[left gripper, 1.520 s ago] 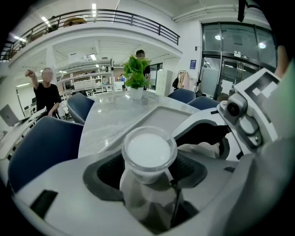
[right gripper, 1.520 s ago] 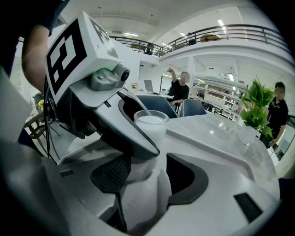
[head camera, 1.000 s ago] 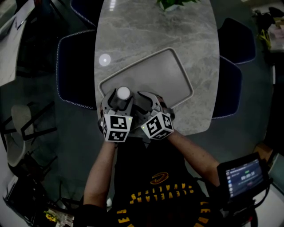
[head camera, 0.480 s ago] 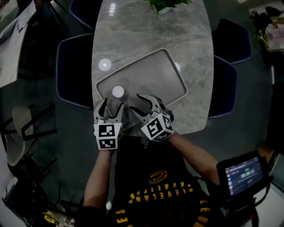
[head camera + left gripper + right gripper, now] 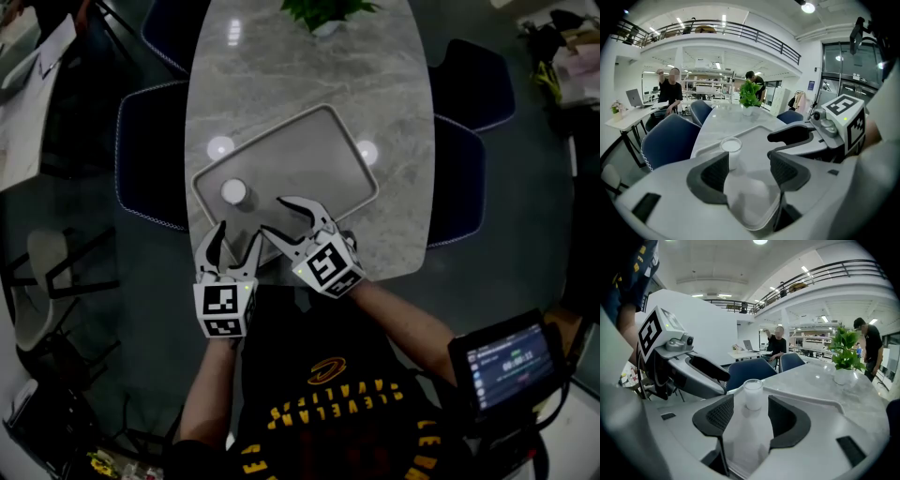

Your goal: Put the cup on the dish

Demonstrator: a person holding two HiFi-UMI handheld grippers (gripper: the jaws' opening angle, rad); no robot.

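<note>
The left hand-held gripper (image 5: pixel 236 246) has its jaws spread wide with nothing between them. It hovers at the near edge of the table (image 5: pixel 309 66), just short of the dish (image 5: pixel 314 155). In the left gripper view the cup (image 5: pixel 731 149) stands beyond the open gap, nearer the left jaw, touching neither.

The right hand-held gripper (image 5: pixel 284 217) is just beside the left one, also gaping and empty. Its jaws reach over the near rim of the dish and angle toward the cup. The right gripper view shows the cup (image 5: pixel 753 392) upright past the jaw tips, centred in the gap but clear of both pads.

The cup (image 5: pixel 233 192) is a small white one. It stands upright on the dish in the near left corner, close to the rim. The dish is a grey rectangular tray with rounded corners, lying askew on the marbled oval table. A potted plant (image 5: pixel 323 11) sits at the far end of the table, and dark blue chairs (image 5: pixel 145 141) flank both long sides.
</note>
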